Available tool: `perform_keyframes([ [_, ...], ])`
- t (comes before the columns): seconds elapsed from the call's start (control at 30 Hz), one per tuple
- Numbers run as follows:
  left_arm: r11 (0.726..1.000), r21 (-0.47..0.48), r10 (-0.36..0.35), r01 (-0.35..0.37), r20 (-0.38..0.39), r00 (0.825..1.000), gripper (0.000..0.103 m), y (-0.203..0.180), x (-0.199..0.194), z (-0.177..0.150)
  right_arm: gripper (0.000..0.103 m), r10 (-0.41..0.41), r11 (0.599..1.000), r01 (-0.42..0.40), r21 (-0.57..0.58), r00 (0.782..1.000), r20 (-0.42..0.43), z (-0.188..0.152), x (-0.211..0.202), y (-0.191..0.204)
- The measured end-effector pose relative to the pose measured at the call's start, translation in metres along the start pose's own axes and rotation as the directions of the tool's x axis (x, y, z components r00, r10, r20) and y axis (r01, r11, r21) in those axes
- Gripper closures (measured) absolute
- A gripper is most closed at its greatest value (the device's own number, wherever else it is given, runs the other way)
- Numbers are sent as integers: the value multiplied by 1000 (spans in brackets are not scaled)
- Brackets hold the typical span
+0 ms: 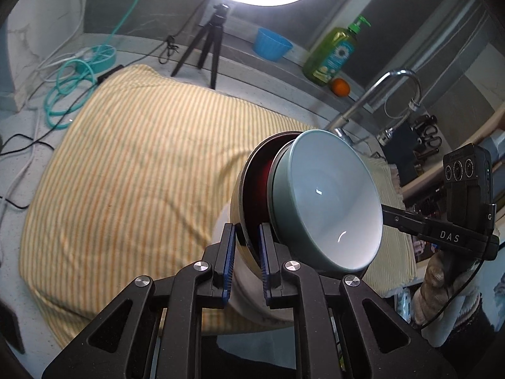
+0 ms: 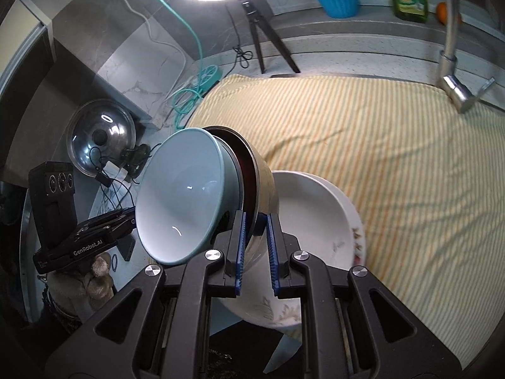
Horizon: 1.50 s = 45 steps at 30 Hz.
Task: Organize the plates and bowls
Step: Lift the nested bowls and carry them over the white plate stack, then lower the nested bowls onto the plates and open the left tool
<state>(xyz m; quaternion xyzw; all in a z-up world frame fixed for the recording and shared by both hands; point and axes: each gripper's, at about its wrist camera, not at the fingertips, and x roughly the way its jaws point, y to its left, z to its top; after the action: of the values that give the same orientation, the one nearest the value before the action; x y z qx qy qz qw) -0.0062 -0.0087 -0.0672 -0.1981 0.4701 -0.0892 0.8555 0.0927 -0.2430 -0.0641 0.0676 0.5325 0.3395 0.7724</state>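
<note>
A teal bowl [image 1: 331,195] [image 2: 180,195] sits nested in a metal bowl [image 1: 249,170] [image 2: 266,183] with a dark red inside. The pair is tilted on its side and held in the air. My left gripper [image 1: 247,237] is shut on the metal bowl's near rim. My right gripper [image 2: 255,224] is shut on the opposite rim, and also shows as the other gripper [image 1: 401,219] in the left wrist view. Below them a white floral-patterned plate stack [image 2: 315,221] [image 1: 221,227] rests on a yellow striped towel [image 1: 126,158] [image 2: 394,158].
A ring light on a black tripod [image 1: 210,41] stands behind the towel. A blue cup [image 1: 271,44], a green soap bottle [image 1: 331,53] and an orange [image 1: 340,87] line the back ledge. A faucet [image 2: 453,63] rises at the right. Teal cable [image 1: 72,94] and a pot lid [image 2: 101,135] lie left.
</note>
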Motion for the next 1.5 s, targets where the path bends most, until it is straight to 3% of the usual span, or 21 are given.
perform_keyframes([
  [0.27,999,32,4,-3,-42,999,92,-22,18,-9,89,-21,999,21,43,1000,-4,-18,-8,-29],
  [0.73,999,32,35,-33,-66,997,92,-28,28,-17,89,-14,999,16,46,999,-34,-31,-1,-41],
  [1.3,997,44,58,-56,-35,998,91,-32,22,-20,87,-20,999,21,29,1000,-19,-32,-7,-43],
  [1.37,997,45,65,-63,-30,997,88,-33,20,-21,85,-28,999,28,17,1000,-13,-32,-9,-40],
  [1.5,997,37,74,-73,-15,997,86,-31,14,-23,73,-52,999,52,0,999,3,-34,-15,-38],
])
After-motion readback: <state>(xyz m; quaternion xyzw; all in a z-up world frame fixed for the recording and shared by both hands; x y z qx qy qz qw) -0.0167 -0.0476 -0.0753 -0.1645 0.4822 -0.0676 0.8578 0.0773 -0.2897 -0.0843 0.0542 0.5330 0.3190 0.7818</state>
